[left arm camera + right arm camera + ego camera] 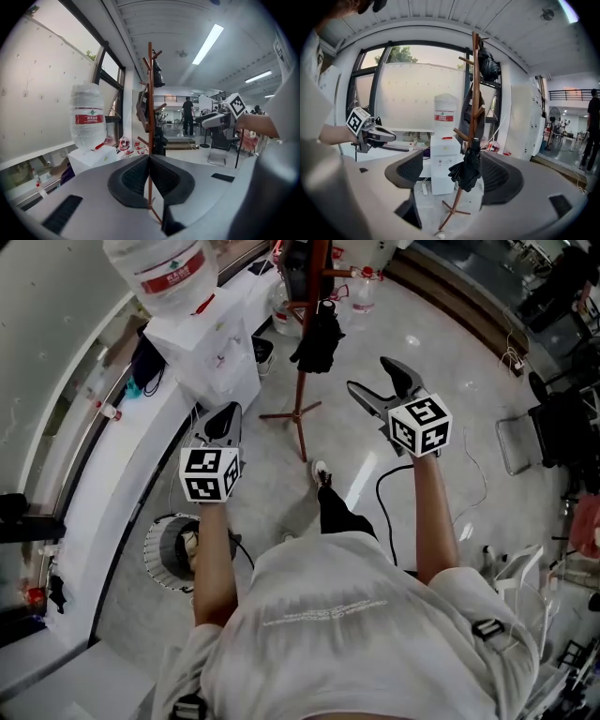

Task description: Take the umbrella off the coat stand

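We stand facing the wooden coat stand (302, 395), one tool in each hand, both held out ahead of us and well short of it. The black umbrella (317, 338) is on the stand: folded, it hangs from one of the lower pegs, its loose canopy drooping against the pole, above the spread feet. Nothing of ours touches it.

Our left gripper (223, 420) is clenched, and its own view shows the two jaws meeting at their tips with nothing caught between them; the stand's pole appears only far behind them. Our right gripper (372, 379) is released, its jaws spread wide. Through that gap its view frames the umbrella and the lower pole, but they are far off, and the jaws hold nothing.

The stand rests on a pale, glossy floor (441, 352), just beside a white water dispenser (214, 362) that carries an upturned bottle (169, 273) with a red label. High on the stand's top pegs a dark bag (488, 65) hangs, and a second dark item hangs lower down behind the pole; we cannot tell what it is. A black cable (382, 491) trails over the floor beneath our right arm, and the toe of our shoe (322, 472) points toward the stand's feet.
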`<state>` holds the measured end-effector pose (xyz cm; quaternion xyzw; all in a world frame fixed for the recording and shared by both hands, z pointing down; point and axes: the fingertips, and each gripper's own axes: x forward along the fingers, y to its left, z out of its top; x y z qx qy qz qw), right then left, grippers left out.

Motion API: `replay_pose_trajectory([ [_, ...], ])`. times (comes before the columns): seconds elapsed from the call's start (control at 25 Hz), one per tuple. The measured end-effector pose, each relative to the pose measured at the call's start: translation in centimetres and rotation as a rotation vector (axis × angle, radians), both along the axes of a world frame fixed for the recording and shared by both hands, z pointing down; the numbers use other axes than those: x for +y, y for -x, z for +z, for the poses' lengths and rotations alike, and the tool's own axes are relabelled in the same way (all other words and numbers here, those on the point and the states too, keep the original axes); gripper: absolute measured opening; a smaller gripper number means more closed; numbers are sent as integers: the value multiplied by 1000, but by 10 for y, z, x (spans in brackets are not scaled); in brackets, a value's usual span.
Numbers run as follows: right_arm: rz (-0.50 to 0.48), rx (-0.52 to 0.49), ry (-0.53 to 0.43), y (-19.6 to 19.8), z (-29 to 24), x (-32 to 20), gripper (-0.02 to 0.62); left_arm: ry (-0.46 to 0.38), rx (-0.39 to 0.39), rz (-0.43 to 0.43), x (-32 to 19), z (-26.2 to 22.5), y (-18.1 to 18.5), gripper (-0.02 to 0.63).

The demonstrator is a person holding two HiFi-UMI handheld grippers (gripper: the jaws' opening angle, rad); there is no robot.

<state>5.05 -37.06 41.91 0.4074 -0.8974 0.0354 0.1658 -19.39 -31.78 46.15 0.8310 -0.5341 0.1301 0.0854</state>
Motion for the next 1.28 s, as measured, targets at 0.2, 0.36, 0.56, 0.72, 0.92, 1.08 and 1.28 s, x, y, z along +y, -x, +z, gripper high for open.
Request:
replay_pose_trajectory([
  [0.2, -65, 11, 55, 15, 32, -75, 383, 49, -1, -73, -44, 18, 10, 15],
  [0.36, -120, 35, 98, 25, 59, -127, 401, 80, -6, -97, -80, 30, 9, 15],
  [0.56, -164, 30, 180, 33, 98, -173, 418, 130, 10, -106, -115, 48, 1, 15],
  [0.72, -237, 24, 234, 45, 129, -190, 431, 164, 25, -117, -134, 60, 1, 15],
  [0.92, -306, 28, 274, 58, 162, -201, 439, 204, 38, -140, -140, 73, 5, 15],
  [1.08, -375, 17, 271, 73, 178, -200, 439, 240, 47, -154, -136, 87, 6, 15],
  [1.28, -356, -48, 263, 77, 186, -204, 437, 264, 96, -174, -130, 93, 10, 15],
])
